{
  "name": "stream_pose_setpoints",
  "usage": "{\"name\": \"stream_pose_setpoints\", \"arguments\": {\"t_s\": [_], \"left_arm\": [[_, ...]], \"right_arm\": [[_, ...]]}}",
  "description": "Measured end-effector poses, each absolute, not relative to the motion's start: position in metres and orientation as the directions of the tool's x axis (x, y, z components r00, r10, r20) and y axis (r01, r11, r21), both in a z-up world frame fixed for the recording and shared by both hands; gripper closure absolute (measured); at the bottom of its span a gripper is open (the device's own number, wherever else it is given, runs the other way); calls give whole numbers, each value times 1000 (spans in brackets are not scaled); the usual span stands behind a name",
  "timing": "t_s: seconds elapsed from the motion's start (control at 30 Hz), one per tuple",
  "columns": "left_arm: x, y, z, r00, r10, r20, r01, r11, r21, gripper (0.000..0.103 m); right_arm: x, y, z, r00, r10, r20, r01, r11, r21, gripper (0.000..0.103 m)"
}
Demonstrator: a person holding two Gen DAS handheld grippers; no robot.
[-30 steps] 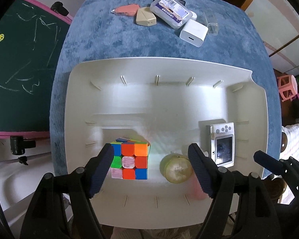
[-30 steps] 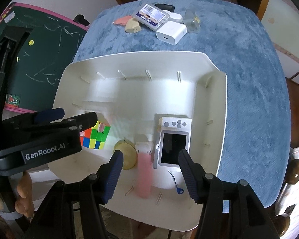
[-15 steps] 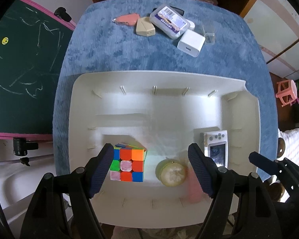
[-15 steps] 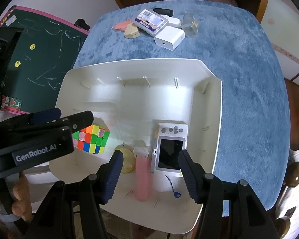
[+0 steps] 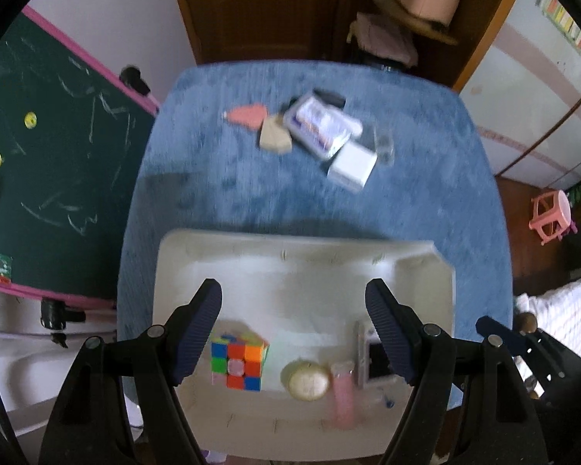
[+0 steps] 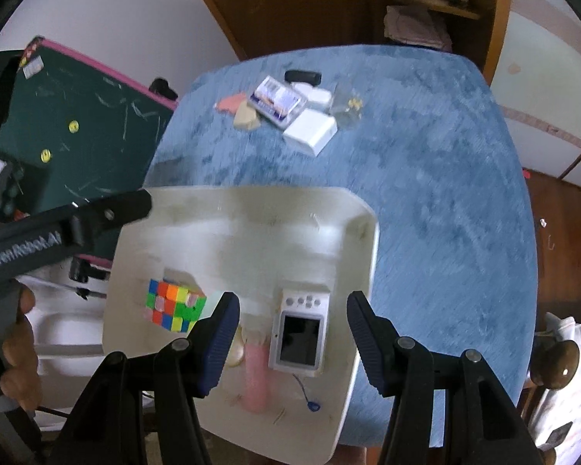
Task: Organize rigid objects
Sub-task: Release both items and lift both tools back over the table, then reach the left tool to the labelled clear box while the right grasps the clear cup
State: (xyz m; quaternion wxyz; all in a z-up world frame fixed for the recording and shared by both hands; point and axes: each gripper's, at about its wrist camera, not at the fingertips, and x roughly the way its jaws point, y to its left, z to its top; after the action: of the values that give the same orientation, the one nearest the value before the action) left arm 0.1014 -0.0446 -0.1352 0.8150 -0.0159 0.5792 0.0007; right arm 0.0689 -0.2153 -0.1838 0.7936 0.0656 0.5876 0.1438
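A white bin (image 5: 306, 267) (image 6: 362, 255) on the blue table holds a colour cube (image 5: 238, 360) (image 6: 174, 306), a round yellowish disc (image 5: 306, 381), a pink tube (image 5: 342, 395) (image 6: 255, 379) and a small white camera (image 6: 300, 335) (image 5: 368, 356). My left gripper (image 5: 294, 310) hangs open and empty above the bin's near half. My right gripper (image 6: 290, 317) is open too, over the camera, holding nothing. At the table's far side lie a white charger block (image 5: 352, 166) (image 6: 310, 130), a clear case with a label (image 5: 321, 130) (image 6: 277, 100), a beige piece (image 5: 275, 139) and a pink piece (image 5: 246, 115).
A green chalkboard (image 5: 46, 162) with a pink frame stands left of the table. Wooden furniture (image 5: 290, 7) rises behind it. A pink stool (image 5: 552, 213) sits on the floor at right. A hand (image 6: 17, 348) holds the left gripper's body at the left edge of the right wrist view.
Both grippers have risen and tilted up, so the bin looks smaller and lower and the far wall shows. The bin's contents have not moved.
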Motion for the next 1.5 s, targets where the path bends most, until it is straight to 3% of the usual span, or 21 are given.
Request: {"name": "stream_pose_setpoints", "arguments": {"t_s": [0.5, 0.6, 0.77, 1.13, 1.5], "left_arm": [[167, -66, -98, 381, -21, -924, -26, 999, -34, 23], [192, -68, -108, 353, -19, -936, -53, 998, -40, 24], [243, -65, -138, 290, -114, -950, -140, 977, -160, 24], [301, -43, -211, 316, -161, -935, -367, 888, -276, 24], [317, -45, -248, 355, -172, -919, -372, 876, -308, 24]], "right_arm": [[135, -256, -169, 338, 281, -898, -80, 959, 270, 44], [156, -261, -170, 343, 278, -897, -54, 959, 276, 44], [201, -264, -177, 332, 296, -896, 0, 949, 314, 44], [290, -246, -232, 256, 284, -924, 69, 948, 311, 44], [336, -221, -292, 157, 258, -953, 75, 959, 272, 44]]}}
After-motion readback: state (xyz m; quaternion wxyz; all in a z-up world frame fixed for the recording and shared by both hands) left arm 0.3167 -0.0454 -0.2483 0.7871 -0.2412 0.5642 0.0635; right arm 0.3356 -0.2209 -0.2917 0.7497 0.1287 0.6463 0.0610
